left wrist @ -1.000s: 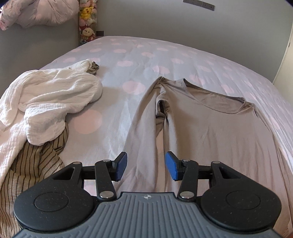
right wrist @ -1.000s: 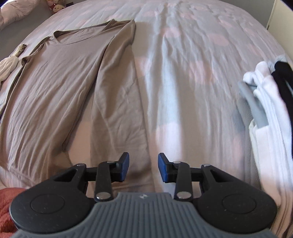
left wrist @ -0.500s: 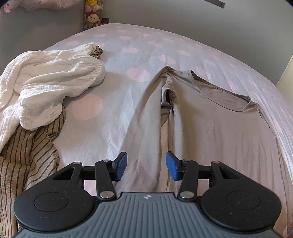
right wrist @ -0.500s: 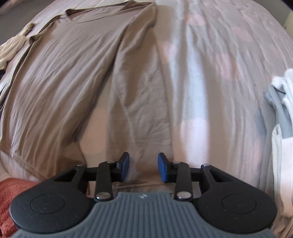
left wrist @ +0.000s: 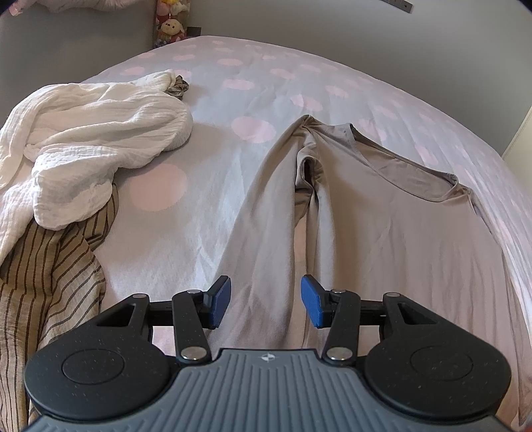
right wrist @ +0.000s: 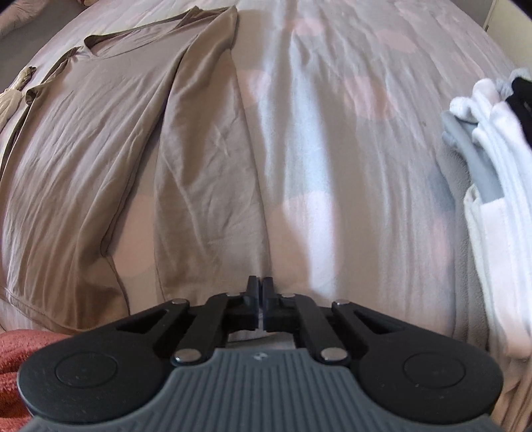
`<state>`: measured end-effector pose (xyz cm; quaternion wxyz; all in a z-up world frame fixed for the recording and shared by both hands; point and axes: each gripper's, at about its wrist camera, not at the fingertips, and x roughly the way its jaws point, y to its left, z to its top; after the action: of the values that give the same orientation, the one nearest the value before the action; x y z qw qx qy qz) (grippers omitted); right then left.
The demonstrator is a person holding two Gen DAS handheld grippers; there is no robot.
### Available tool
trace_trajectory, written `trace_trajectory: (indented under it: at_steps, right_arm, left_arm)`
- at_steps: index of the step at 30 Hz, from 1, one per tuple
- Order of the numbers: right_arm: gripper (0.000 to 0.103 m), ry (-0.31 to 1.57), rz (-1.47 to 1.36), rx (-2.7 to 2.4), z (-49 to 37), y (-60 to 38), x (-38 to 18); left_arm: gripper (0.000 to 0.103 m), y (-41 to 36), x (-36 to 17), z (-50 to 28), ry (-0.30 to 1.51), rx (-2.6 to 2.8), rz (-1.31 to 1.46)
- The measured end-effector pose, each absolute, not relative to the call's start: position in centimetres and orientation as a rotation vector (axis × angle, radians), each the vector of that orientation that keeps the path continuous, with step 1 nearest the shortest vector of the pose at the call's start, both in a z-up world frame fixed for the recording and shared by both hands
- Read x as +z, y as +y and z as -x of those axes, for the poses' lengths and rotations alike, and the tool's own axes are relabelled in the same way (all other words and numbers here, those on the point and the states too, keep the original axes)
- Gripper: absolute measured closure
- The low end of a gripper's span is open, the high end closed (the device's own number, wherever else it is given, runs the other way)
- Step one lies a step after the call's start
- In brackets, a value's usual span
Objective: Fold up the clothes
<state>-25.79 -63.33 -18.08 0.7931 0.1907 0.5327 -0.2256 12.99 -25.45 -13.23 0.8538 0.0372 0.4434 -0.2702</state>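
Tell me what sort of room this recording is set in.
Most likely a bedroom: clothes are being folded on a bed with a pink-dotted sheet, a taupe long-sleeved top spread flat on it, and plush toys stacked in the far corner.

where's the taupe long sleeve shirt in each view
Left wrist view: the taupe long sleeve shirt fills the centre and right, one sleeve running down between the open left hand-held gripper.
Right wrist view: the shirt fills the left half, its sleeve ending at the shut right hand-held gripper.
Shared landmark: the shirt's neckline, on the pink-dotted bedsheet.
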Motion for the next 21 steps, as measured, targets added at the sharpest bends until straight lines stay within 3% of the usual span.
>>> trace_trajectory:
  at_steps: [11, 21]
  right_arm:
    - [0.101, 1.091, -0.229, -0.819, 27.4, -70.0, -10.2]
    - [0.101, 1.131, -0.198, -0.911, 26.4, -72.4, -10.1]
  left_arm:
    - [0.058, -25.3, -13.3, -13.3, 0.943, -0.564, -0.067]
    - [0.058, -25.2, -13.4, -13.4, 0.954, -0.563, -0.061]
